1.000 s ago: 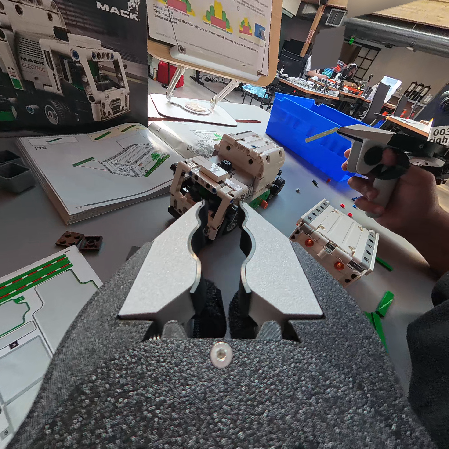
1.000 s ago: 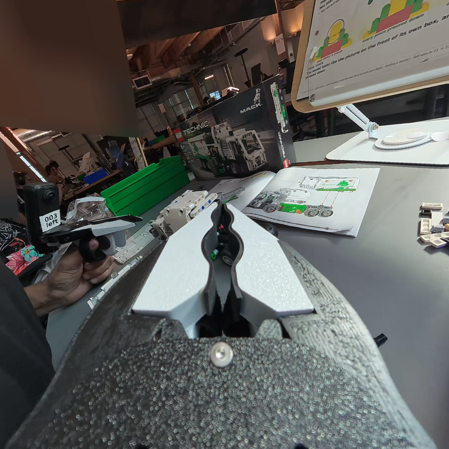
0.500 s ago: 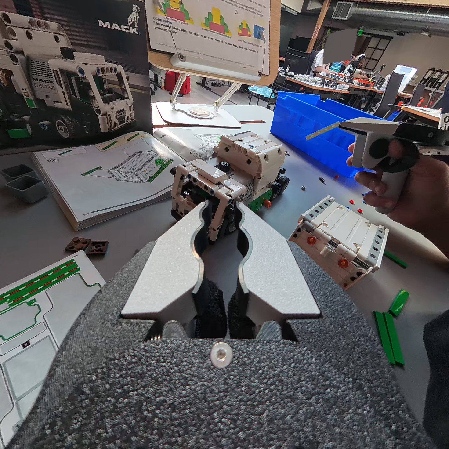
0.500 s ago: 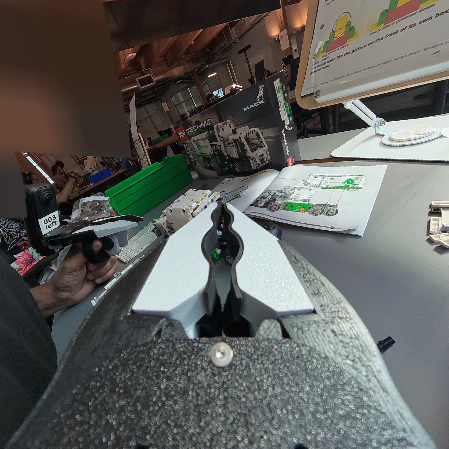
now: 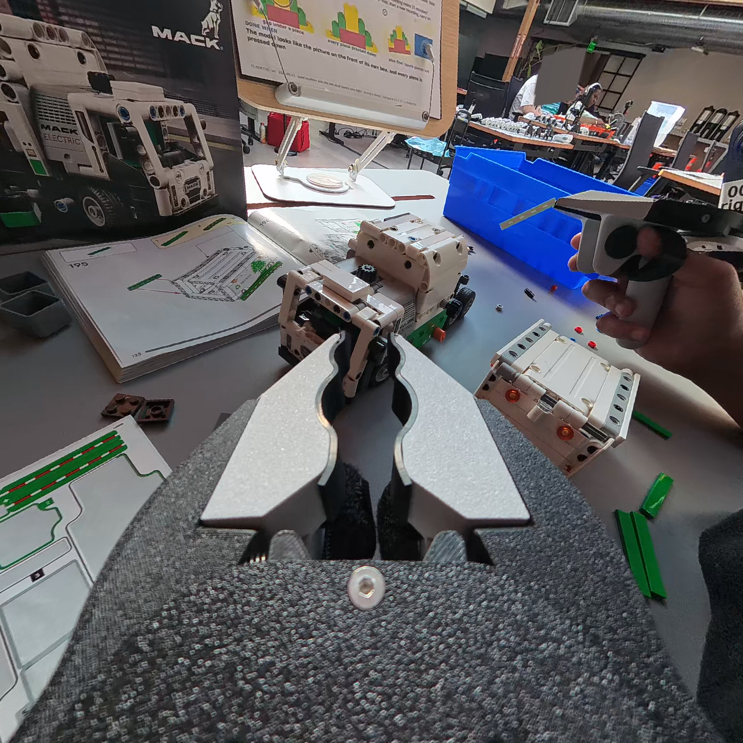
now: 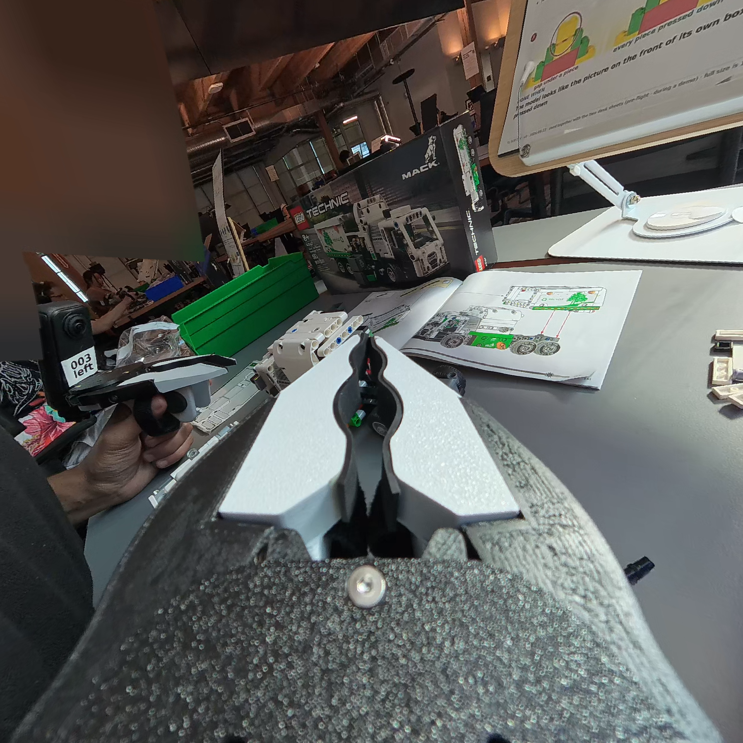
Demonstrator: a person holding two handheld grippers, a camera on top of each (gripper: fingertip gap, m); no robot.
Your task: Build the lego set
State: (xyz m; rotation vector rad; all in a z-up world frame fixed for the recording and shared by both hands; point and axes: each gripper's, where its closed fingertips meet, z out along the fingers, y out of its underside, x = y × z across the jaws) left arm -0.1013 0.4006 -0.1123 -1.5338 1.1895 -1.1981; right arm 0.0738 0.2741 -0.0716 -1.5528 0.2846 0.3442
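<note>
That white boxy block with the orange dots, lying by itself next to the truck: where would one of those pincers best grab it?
Probably across the two long side walls of the white boxy block, coming down from above. It lies tilted on the table with its broad ribbed panel facing up, and those perforated side beams look flat and parallel. The open left gripper may need to open wider to span it.

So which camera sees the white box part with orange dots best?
The left wrist view: the white brick-built box section with orange studs lies whole and unblocked on the table. The right wrist view doesn't clearly show it.
</note>
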